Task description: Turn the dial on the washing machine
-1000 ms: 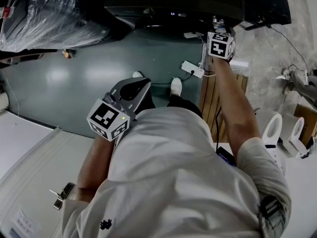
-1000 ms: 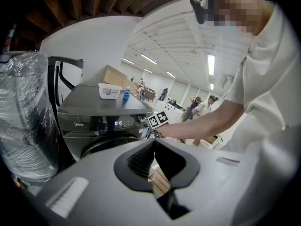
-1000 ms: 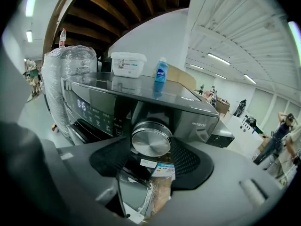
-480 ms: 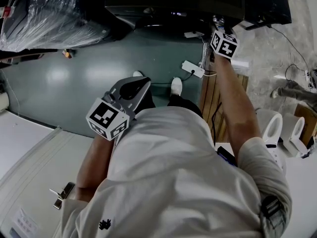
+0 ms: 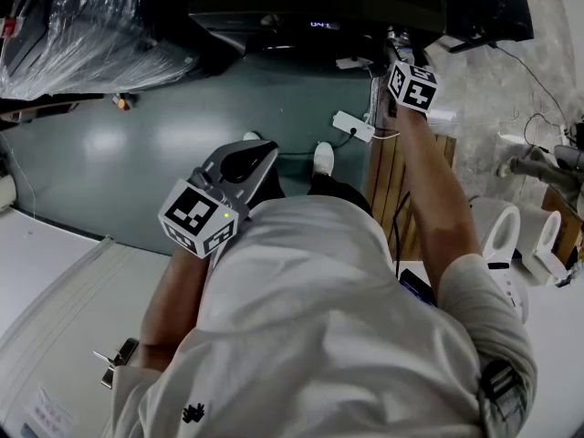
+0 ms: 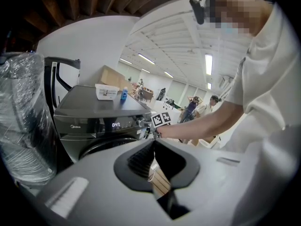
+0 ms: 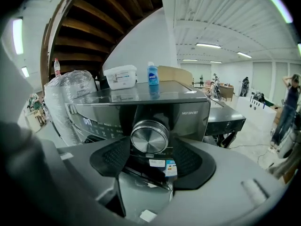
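Observation:
The dark washing machine (image 5: 310, 7) stands ahead of me, with its lit display (image 6: 116, 125) showing digits. Its round silver dial (image 7: 149, 136) sits on the front panel in the right gripper view. My right gripper (image 7: 149, 147) is shut on the dial, with one dark pad against each side. In the head view the right gripper (image 5: 401, 51) reaches out at arm's length to the machine's front. My left gripper (image 5: 260, 150) is held low by my waist, away from the machine. The left gripper (image 6: 153, 145) is shut on nothing, its pads meeting at the tip.
A plastic-wrapped bundle (image 5: 82, 26) stands left of the machine. A white tub (image 7: 121, 76) and a blue bottle (image 7: 152, 74) stand on its top. A white power strip (image 5: 354, 127) lies on the green floor beside a wooden pallet (image 5: 388, 181). White toilets (image 5: 497, 235) stand at right.
The right gripper's marker cube has rotated at the dial and shifted slightly. The machine's display now shows brighter digits. The left gripper has stayed put.

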Demonstrator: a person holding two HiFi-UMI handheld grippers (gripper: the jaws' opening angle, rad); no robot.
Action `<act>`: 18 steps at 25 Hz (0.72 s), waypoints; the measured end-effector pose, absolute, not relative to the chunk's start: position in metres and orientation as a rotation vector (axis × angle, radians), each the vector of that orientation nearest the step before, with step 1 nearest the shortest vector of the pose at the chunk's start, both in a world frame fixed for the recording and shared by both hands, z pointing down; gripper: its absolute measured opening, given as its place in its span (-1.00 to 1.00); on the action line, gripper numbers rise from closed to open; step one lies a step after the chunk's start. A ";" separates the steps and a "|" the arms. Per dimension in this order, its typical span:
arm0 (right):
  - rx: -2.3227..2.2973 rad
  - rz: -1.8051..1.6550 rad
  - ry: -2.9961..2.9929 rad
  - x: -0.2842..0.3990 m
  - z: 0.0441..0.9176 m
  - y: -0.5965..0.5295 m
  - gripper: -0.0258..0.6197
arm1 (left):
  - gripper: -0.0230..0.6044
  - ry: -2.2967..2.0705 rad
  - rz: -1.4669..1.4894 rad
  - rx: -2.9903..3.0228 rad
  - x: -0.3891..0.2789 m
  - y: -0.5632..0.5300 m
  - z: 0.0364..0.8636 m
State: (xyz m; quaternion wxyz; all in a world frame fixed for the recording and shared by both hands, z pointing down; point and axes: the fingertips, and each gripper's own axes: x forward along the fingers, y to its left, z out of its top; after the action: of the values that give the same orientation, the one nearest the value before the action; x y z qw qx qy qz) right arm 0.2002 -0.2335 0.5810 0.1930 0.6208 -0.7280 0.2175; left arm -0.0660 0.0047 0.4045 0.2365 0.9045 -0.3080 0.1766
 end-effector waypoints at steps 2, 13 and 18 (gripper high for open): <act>1.713 0.551 -2.038 0.198 0.580 -0.232 -0.12 | -0.75 -0.840 0.485 2.478 -0.065 0.005 0.405; 1.604 0.270 -1.930 0.187 0.587 -0.238 -0.12 | -0.75 -0.842 0.486 2.476 -0.065 0.005 0.408; 1.610 0.244 -1.873 0.186 0.593 -0.242 -0.12 | -0.75 -0.861 0.488 2.466 -0.070 0.004 0.409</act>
State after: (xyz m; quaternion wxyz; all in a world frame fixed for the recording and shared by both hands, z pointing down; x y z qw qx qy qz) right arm 0.1862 -0.2420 0.5935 0.3239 0.6138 -0.7139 0.0930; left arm -0.0698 0.0043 0.4091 0.2398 0.9011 -0.3144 0.1781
